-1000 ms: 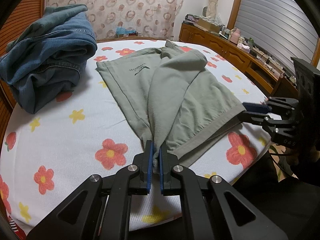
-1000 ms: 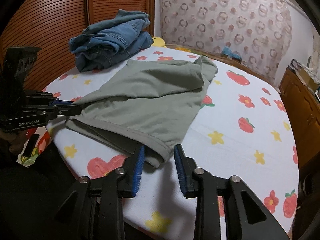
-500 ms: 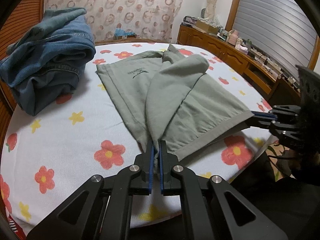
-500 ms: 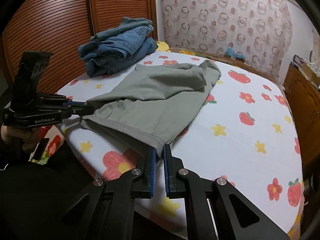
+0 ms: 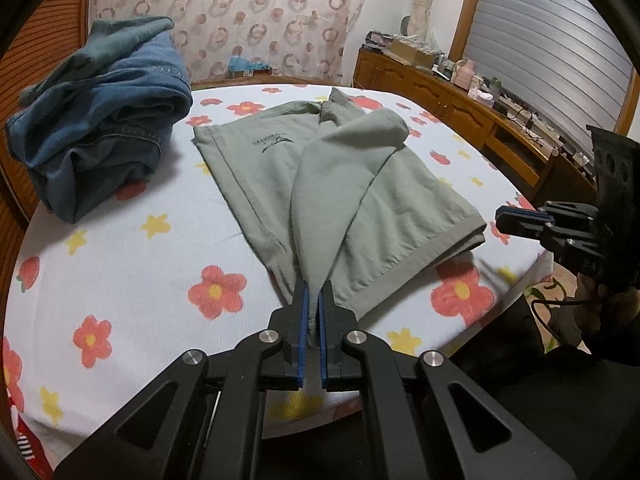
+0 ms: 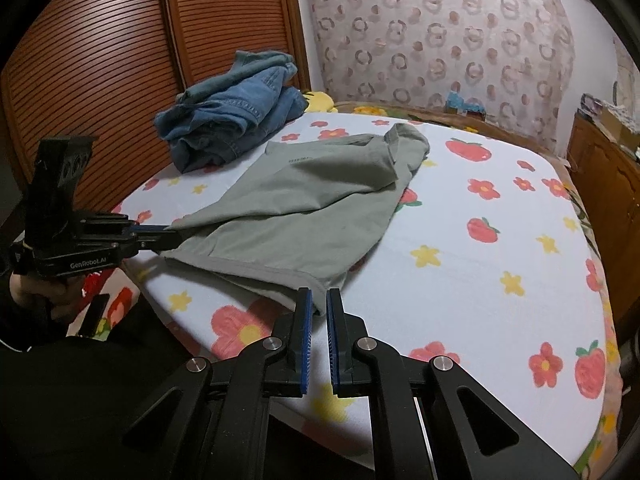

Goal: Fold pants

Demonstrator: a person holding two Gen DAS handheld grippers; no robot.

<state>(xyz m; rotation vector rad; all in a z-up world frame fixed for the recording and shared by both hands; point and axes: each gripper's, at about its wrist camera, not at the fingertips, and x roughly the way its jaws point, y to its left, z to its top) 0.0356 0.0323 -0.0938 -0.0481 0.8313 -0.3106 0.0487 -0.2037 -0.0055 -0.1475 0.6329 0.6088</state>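
Note:
Grey-green pants (image 5: 360, 200) lie on the flowered bed sheet (image 5: 140, 280), with one layer folded over the middle. My left gripper (image 5: 313, 286) is shut on the near corner of that folded layer, and the cloth runs up in a ridge from its pads. In the right wrist view this gripper (image 6: 174, 236) pinches the pants (image 6: 312, 192) at their left corner. My right gripper (image 6: 319, 294) is shut on the hem corner nearest it. In the left wrist view the right gripper (image 5: 500, 216) sits at the hem's right end.
A pile of blue jeans (image 5: 100, 120) lies at the far left of the bed, close to the slatted wooden doors (image 6: 100, 80). A wooden sideboard (image 5: 460, 100) with clutter runs along the right. A hand (image 6: 36, 292) grips the left tool off the bed's edge.
My right gripper's jaws closed on the hem corner and lifted it slightly. The left gripper kept its grip and barely moved.

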